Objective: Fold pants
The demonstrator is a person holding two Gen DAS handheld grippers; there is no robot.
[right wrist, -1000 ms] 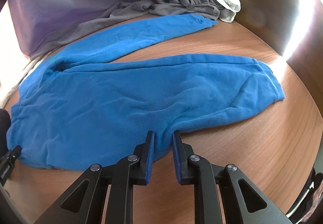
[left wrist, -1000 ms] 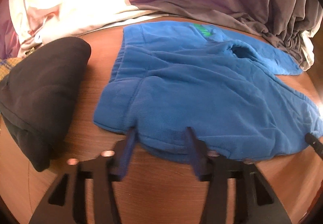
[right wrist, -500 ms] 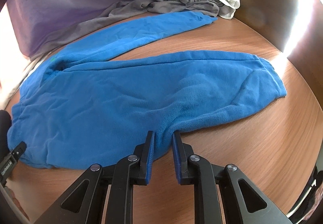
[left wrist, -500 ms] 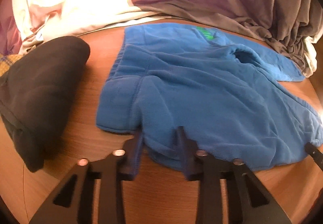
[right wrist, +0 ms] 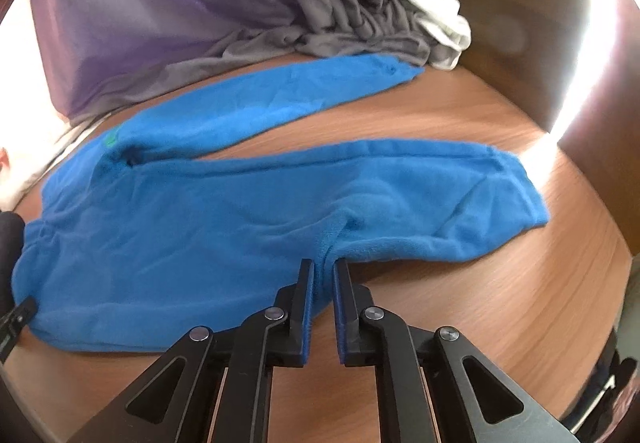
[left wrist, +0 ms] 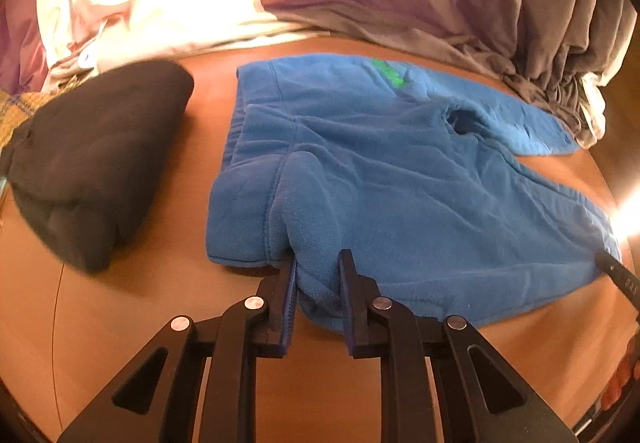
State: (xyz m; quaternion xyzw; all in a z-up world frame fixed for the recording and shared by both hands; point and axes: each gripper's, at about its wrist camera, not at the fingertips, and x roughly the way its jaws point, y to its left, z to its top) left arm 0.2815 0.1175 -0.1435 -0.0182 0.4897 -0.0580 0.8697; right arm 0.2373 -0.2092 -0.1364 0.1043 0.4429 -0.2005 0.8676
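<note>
Pants (left wrist: 400, 179) soft, limp fleece; left gripper (left wrist: 318, 275) closing on waist hem; right gripper (right wrist: 322, 283) clamped on near leg hem at table (right wrist: 480, 323) front edge.

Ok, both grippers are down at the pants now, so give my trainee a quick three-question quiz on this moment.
1. True or false: the blue pants lie with both legs stacked.
2. What does the right gripper pinch? A) grey sheet B) the pants' near edge C) nothing
3. Fill in: left of the waistband lies a folded ___ garment.

Key: 1 false, the legs lie apart on the wooden table. 2 B. 3 black. The left gripper has just been closing on the hem by the waistband.
</note>
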